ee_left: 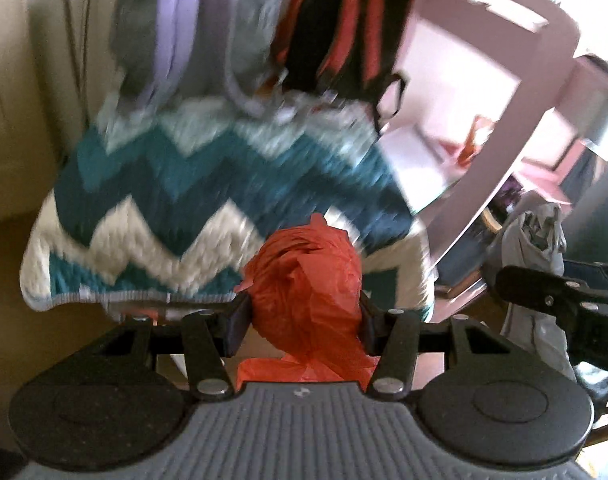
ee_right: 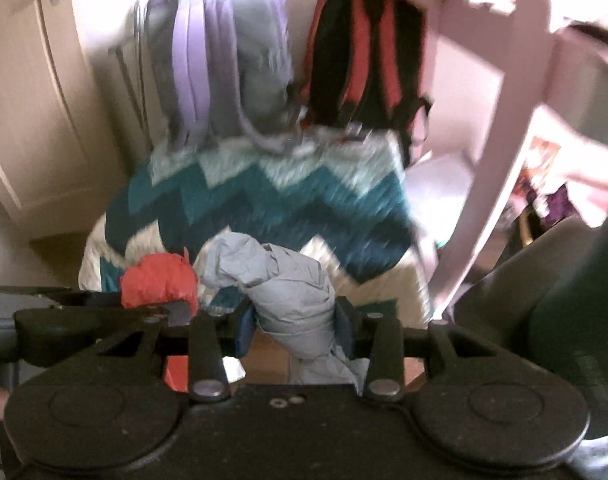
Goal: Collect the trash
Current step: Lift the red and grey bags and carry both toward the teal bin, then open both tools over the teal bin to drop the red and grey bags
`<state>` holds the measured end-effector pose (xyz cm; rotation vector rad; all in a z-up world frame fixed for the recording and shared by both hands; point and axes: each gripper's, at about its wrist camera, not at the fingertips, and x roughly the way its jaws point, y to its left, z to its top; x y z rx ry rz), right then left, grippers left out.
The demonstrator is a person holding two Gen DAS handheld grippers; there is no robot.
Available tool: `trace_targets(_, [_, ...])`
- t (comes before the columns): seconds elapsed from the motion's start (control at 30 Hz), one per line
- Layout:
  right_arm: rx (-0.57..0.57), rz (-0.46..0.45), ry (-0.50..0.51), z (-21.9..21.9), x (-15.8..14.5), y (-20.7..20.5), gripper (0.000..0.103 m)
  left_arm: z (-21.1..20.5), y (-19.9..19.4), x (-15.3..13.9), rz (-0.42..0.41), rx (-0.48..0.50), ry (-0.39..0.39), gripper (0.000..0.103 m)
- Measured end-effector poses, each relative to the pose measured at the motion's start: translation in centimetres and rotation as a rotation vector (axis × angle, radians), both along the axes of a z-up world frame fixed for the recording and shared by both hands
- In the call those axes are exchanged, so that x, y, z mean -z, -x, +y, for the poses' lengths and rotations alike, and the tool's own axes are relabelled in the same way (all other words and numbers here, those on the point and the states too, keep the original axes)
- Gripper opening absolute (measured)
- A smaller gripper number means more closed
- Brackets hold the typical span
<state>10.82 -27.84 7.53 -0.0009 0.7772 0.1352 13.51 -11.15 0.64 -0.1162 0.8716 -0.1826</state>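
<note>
A crumpled orange plastic bag fills the space between the pads of my left gripper, which is shut on it. In the right wrist view a crumpled pale grey plastic bag is pinched by my right gripper. The two grippers are side by side: the orange bag shows at the left of the right wrist view, and the grey bag with the right gripper's black finger shows at the right edge of the left wrist view. Both bags hang above a zigzag blanket.
A teal and white zigzag blanket covers a seat below. Behind it stand a purple-grey backpack and a black and red backpack. A white chair frame rises at the right, a cream cupboard door at the left.
</note>
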Motion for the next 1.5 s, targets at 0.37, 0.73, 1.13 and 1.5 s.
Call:
trace_targets(0.37, [0.085,-0.226,0.012,-6.1,-10.7,3.9,0.039,-7.1,0.6,-13.0,-0.234,0.168,0.019,0.053])
trace_targets(0.73, [0.296,-0.355,0.041,-15.9,-17.6,4.6,0.039,-17.7,-0.8,-23.4,-0.415,0.366,0.085,0.053])
trace_targets(1.13, [0.483,-0.312,0.065,-25.6,-16.1,4.7,0.039,-31.1,-2.3,-27.0,-0.458,0.524,0.209,0.053])
trace_targets(1.5, [0.489,-0.198,0.072,-28.7,-12.0,4.5,0.040,-37.7,-4.2,-22.1,-0.337,0.598,0.150,0.053])
